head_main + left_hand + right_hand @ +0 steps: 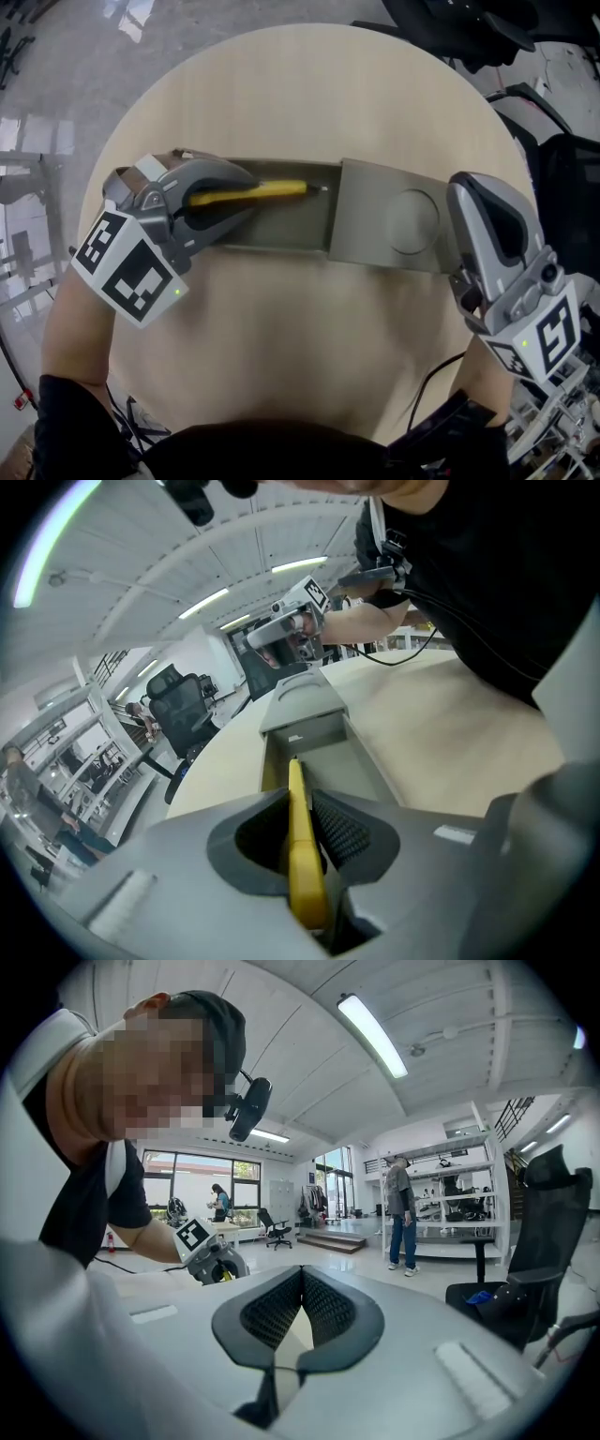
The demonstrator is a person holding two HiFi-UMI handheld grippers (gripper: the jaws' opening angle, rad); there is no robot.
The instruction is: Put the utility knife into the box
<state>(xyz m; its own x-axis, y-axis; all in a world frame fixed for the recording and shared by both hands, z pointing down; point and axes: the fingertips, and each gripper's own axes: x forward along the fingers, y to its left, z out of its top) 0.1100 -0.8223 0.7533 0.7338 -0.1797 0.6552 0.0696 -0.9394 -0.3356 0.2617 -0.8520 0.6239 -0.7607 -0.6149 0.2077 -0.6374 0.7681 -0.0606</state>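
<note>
The left tongs [239,192] [302,803] pinch a slim yellow utility knife [272,190] [298,827] by its rear half. The rest of the knife juts out ahead of the pads, along the open trough of a long grey box [281,246] [323,738]. The knife lies within the trough's walls, but whether it touches the floor of the box cannot be told.

Straight ahead of the knife's tip, a flat grey sleeve with a round recess [394,220] [300,697] covers the far end of the box, its mouth just beyond the tip.

The right tongs [464,187] [300,1283] sit at that sleeve's far edge, pressed together at the tips with nothing between them.

Box and sleeve lie on a round pale wooden worktop [281,328]. A black cable [431,384] trails behind the right tongs, and black office chairs [562,178] stand off the worktop beside them.
</note>
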